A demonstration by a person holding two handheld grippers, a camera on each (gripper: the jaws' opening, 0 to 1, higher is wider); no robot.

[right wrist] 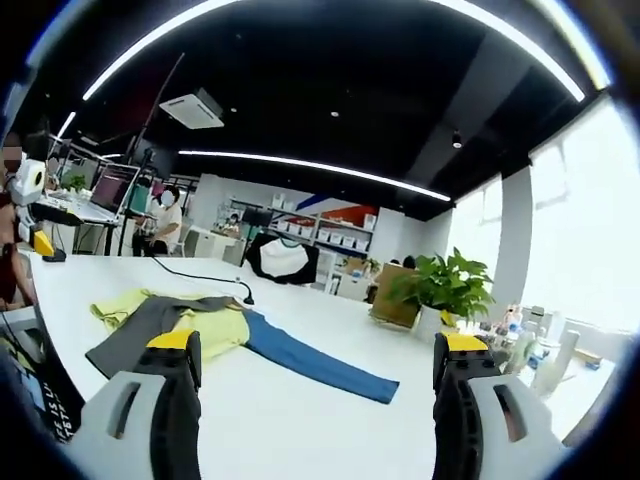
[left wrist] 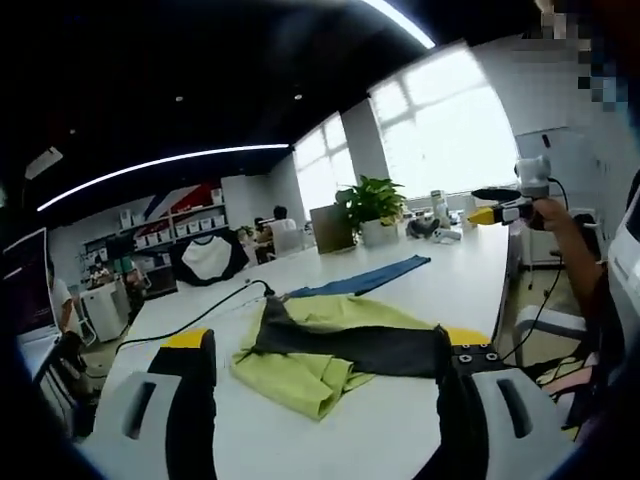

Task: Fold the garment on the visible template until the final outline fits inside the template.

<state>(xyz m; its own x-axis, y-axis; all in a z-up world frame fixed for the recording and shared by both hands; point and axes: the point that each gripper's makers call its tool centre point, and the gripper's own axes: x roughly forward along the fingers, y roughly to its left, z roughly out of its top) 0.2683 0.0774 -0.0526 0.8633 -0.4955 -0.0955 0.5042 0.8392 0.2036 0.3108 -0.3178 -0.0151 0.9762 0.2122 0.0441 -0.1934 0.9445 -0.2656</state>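
Between folds: both grippers lifted clear, jaws parted, grasping nothing.
Next: lowering left gripper [left wrist: 325, 375] and right gripper [right wrist: 315, 375] onto garment [left wrist: 330, 350], at 12 o'clock, gripping an edge, folding inward.

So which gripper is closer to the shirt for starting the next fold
Left, probably. Its gripper sits open right at the near edge of the yellow-and-grey garment on the white table. The right gripper, also open, faces it from farther off.

Matt cloth garment [left wrist: 330, 350] on smooth, faintly glossy table [left wrist: 450, 280]

yellow-grey garment [left wrist: 335, 352] crumpled on table [left wrist: 400, 420], left gripper [left wrist: 325, 400] open
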